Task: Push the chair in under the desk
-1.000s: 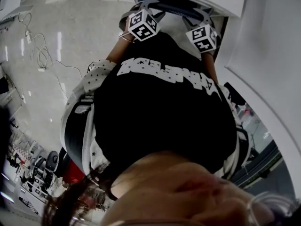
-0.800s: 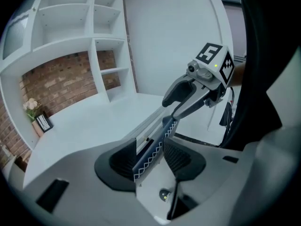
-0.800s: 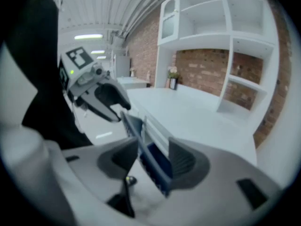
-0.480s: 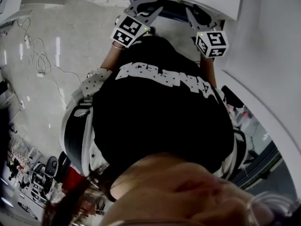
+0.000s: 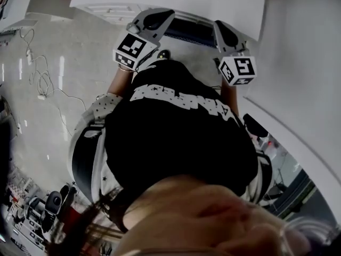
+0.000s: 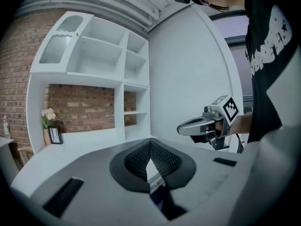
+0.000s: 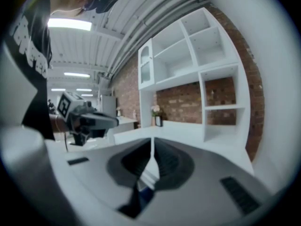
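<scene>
In the head view the white desk (image 5: 176,1) runs along the top. Under its edge a dark strip of the chair (image 5: 186,31) shows between my grippers; the rest is hidden by the desk and the person's black shirt. The left gripper (image 5: 160,16) and right gripper (image 5: 219,30) hang in the air above the chair and touch nothing. Both have just been closing with nothing between the jaws. The left gripper (image 6: 150,144) is shut, and the right gripper (image 6: 180,128) floats beside it. The right gripper (image 7: 152,144) is also shut, with the left gripper (image 7: 114,121) at its left.
A white shelving unit (image 6: 94,65) against a brick wall rises over the desktop (image 6: 89,142). On it stand a flower vase (image 6: 48,117) and a small frame (image 6: 55,135). A white partition (image 5: 298,89) stands at right. Cables (image 5: 42,73) trail on the floor at left.
Both grippers have lifted away from the chair toward the camera and spread apart. Their jaws, open a second ago, have closed on nothing.
</scene>
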The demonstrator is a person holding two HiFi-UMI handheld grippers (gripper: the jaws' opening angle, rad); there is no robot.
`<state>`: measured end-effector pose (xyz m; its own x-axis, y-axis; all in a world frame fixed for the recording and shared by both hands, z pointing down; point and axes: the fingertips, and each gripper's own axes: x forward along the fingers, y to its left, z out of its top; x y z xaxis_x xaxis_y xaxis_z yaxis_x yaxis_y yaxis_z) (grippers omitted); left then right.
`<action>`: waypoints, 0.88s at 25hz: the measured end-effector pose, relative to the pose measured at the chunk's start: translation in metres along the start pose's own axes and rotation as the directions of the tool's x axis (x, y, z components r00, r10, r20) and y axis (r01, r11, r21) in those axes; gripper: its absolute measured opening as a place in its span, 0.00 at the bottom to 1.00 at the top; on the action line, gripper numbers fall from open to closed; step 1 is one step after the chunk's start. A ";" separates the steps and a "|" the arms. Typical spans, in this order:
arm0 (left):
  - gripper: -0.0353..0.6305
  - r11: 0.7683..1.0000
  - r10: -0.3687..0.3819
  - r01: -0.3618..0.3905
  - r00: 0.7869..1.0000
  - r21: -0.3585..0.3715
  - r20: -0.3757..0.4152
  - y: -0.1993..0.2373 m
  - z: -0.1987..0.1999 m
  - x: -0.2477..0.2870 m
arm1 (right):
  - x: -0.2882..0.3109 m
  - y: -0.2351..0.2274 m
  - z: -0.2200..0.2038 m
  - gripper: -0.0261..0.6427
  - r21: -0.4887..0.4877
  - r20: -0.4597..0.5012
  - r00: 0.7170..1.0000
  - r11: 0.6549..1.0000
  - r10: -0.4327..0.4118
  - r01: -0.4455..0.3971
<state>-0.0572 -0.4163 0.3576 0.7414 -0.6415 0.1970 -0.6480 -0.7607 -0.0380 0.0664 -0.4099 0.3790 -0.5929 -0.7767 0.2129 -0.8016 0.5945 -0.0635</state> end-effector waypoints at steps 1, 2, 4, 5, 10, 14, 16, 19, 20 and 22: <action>0.11 1.000 -0.002 0.002 1.000 0.004 0.010 0.000 0.005 0.000 | 0.001 0.000 0.004 0.10 -0.006 0.003 1.000 1.000 0.001 -0.001; 0.11 1.000 -0.008 0.007 1.000 0.008 0.017 0.000 0.008 0.000 | 0.002 0.000 0.006 0.10 -0.011 0.004 1.000 1.000 -0.001 0.001; 0.11 1.000 -0.019 0.019 0.999 0.008 0.027 -0.001 0.013 0.000 | 0.002 -0.002 0.009 0.09 -0.017 0.000 1.000 1.000 -0.010 0.010; 0.11 1.000 -0.020 0.020 0.999 0.006 0.028 -0.002 0.014 0.000 | 0.001 -0.003 0.011 0.09 -0.019 0.001 1.000 1.000 -0.014 0.014; 0.11 1.000 0.005 -0.005 1.000 -0.003 0.022 0.003 0.020 -0.004 | -0.006 -0.008 0.021 0.09 -0.031 0.008 1.000 0.999 -0.027 0.028; 0.11 1.000 0.012 -0.011 0.999 -0.004 0.040 0.004 0.029 -0.005 | -0.010 -0.008 0.031 0.09 -0.046 0.023 0.999 0.998 -0.034 0.035; 0.11 1.000 0.011 -0.011 0.999 0.004 0.044 0.003 0.030 -0.005 | -0.013 -0.007 0.032 0.09 -0.048 0.028 0.999 0.998 -0.036 0.037; 0.11 1.000 0.007 -0.007 0.999 0.005 0.044 0.001 0.029 -0.005 | -0.014 -0.006 0.034 0.09 -0.055 0.034 0.999 0.998 -0.039 0.040; 0.11 1.000 0.005 -0.005 0.999 0.005 0.042 0.001 0.028 -0.005 | -0.014 -0.005 0.034 0.08 -0.056 0.034 0.999 0.998 -0.040 0.042; 0.11 1.000 0.004 -0.004 0.999 0.008 0.038 -0.001 0.026 -0.005 | -0.015 -0.005 0.032 0.08 -0.056 0.031 0.999 0.997 -0.044 0.045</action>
<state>-0.0560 -0.4152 0.3313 0.7450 -0.6476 0.1598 -0.6495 -0.7589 -0.0470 0.0766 -0.4076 0.3444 -0.5593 -0.8080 0.1855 -0.8221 0.5693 0.0010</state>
